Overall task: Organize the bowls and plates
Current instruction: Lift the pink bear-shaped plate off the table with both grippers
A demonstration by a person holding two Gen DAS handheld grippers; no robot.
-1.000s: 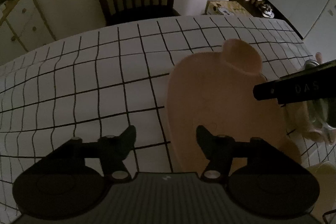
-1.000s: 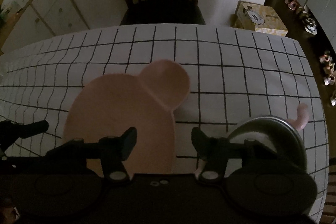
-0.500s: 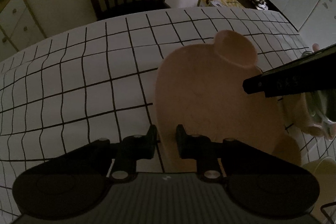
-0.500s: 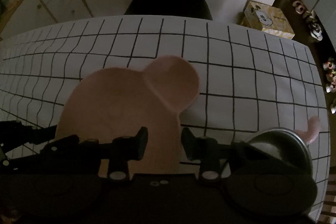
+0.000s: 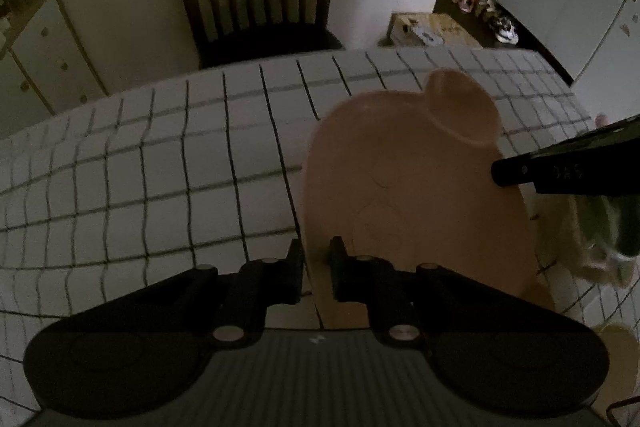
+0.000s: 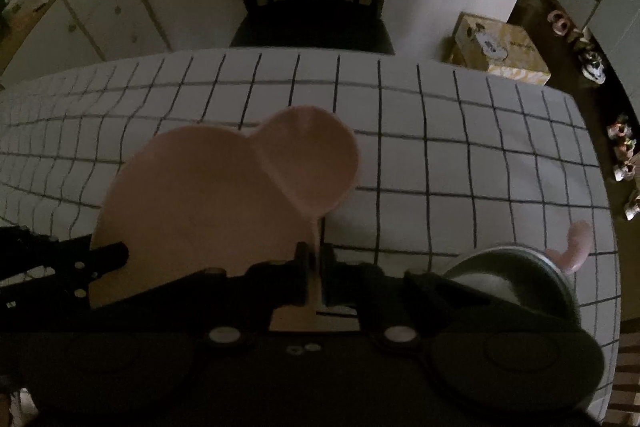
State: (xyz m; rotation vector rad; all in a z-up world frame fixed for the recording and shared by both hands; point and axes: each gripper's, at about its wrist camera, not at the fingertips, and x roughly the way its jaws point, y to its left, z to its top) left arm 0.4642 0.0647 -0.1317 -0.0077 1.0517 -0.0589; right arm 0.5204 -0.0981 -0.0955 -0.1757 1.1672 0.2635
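left wrist view: left claw (image 5: 316,259) has just been closing and now pinches the near rim of the pink eared plate (image 5: 412,195) on the gridded counter (image 5: 160,167). right claw (image 6: 316,263) likewise nips the opposite rim. plate looks light, stiff, smooth; thin edges suit two-sided holds.
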